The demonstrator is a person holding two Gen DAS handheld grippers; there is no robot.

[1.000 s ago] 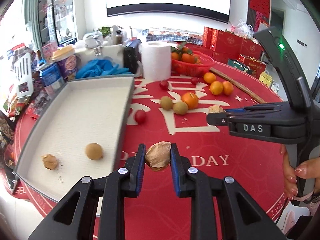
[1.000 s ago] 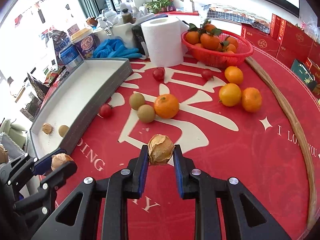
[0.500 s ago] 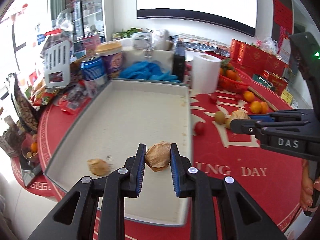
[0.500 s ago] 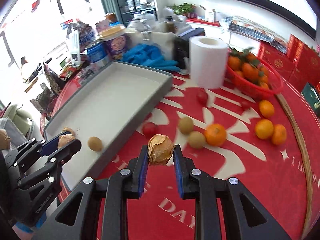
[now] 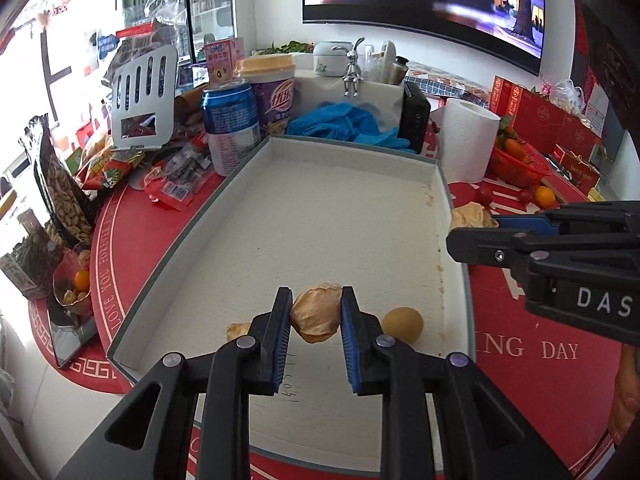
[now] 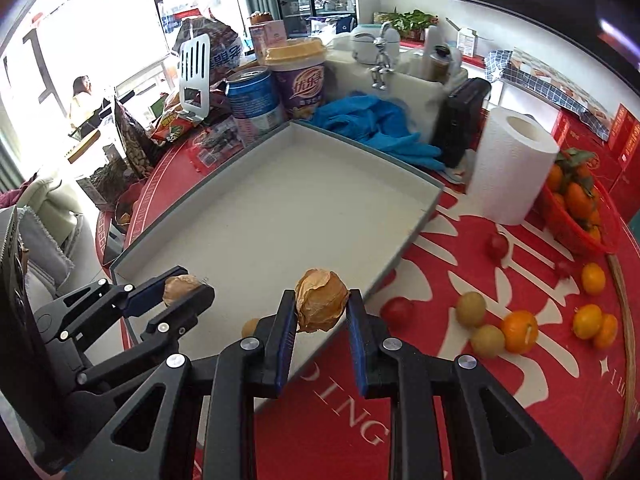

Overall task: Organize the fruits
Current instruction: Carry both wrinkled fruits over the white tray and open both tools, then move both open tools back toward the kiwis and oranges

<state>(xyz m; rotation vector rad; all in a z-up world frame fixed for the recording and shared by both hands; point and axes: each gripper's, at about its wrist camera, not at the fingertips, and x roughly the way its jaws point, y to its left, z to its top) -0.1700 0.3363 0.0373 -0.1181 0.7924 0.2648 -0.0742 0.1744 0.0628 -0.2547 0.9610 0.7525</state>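
Left gripper (image 5: 315, 316) jaws clamp husked fruit (image 5: 316, 314); right gripper (image 6: 321, 304) jaws likewise (image 6: 321, 300), over tray (image 6: 320, 208).

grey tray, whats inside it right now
On the grey tray floor lie a small round yellow fruit and a papery husk piece, partly hidden behind the left tool, which holds a husked fruit over the tray. The rest shows bare.
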